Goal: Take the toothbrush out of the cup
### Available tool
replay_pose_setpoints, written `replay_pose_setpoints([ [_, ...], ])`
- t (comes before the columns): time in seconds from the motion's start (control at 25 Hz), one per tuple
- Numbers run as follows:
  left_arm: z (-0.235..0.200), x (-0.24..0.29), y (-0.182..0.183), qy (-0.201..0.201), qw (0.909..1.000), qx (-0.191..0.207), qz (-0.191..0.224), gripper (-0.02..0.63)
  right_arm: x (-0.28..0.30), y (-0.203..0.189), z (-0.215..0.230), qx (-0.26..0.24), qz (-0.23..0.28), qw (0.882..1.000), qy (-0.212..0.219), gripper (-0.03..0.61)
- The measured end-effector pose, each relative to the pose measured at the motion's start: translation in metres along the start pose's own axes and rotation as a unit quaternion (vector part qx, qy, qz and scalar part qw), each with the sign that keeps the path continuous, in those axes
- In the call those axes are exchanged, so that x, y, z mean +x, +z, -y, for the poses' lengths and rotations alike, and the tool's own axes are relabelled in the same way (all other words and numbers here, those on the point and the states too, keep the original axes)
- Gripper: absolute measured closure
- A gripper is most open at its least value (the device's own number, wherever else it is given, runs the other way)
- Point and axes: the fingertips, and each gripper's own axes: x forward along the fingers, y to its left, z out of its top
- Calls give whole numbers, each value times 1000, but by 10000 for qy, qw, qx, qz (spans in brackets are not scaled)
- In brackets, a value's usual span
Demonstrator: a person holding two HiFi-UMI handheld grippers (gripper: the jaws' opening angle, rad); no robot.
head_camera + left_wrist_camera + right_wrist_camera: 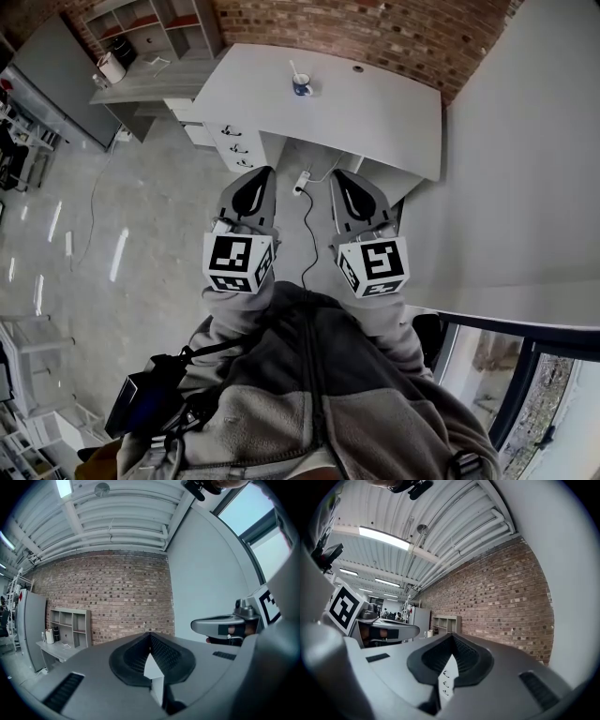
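Desk (375, 103) by brick wall (394, 28): cup (302, 86) holding toothbrush (294, 71); left hand-held gripper (253, 180), right hand-held gripper (349, 184) closed (empty).

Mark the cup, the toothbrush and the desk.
cup (301, 89), head view, on its outer wall.
toothbrush (293, 70), head view, on the handle above the rim.
desk (375, 103), head view, on its bare top.

No legible text, label, brand or number shows anywhere in view.
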Motion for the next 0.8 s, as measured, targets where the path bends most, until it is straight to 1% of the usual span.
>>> replay_pose_setpoints([
  [0.2, 6, 0, -3, -10, 10000, -23, -65, 611, -5, -2, -2, -27, -35, 10000, 80, 577],
  [0.44, 18, 2, -17, -29, 9998, -5, -194, 611, -10, -17, 2, 63, -111, 9998, 172, 577],
  [0.64, 10, 1, -32, 80, 9994, -61, -333, 611, -7, -29, -2, 139, -171, 9993, 295, 577],
  [0.8, 5, -1, -36, 189, 9991, -135, -364, 611, -7, -35, 4, 159, -239, 9992, 275, 577],
])
